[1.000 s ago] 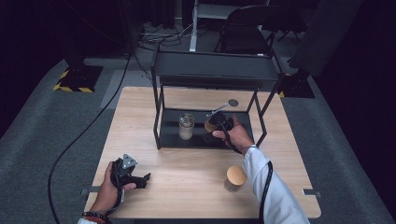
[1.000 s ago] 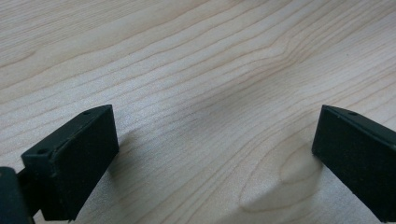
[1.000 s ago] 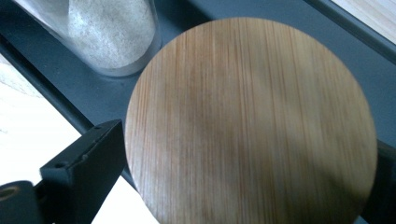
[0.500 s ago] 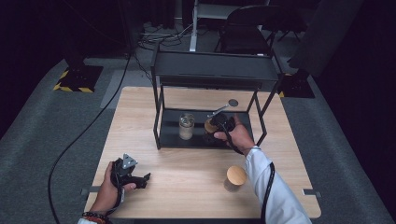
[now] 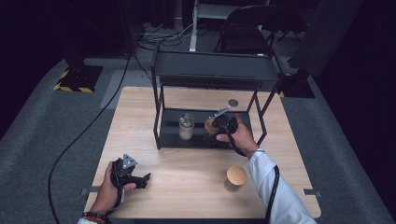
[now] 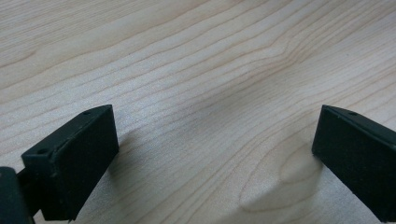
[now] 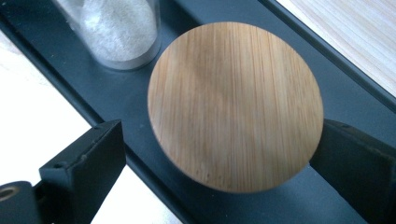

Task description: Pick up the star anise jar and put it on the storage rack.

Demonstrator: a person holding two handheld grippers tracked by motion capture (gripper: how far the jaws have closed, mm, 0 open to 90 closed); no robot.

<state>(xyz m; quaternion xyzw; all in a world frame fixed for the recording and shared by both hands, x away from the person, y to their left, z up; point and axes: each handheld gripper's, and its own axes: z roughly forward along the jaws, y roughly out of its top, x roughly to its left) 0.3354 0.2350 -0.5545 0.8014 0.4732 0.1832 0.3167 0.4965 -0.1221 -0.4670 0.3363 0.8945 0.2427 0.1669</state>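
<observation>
Wooden table [image 5: 187, 186] at 6 o'clock, left gripper [image 5: 140, 179] resting with jaws released, right gripper [image 5: 211, 132] spread around bamboo-lidded jar [image 7: 236, 105] on black rack shelf [image 5: 170, 135] at 12 o'clock, grasp uncertain.

— Anything different from a second ago?
— Barely: the right gripper [image 5: 215, 127] has crept slightly along the lower shelf [image 5: 170, 138], its jaws now straddling the wooden-lidded jar [image 7: 236, 105] there.
— And the jar itself?
— Hard to tell.
</observation>
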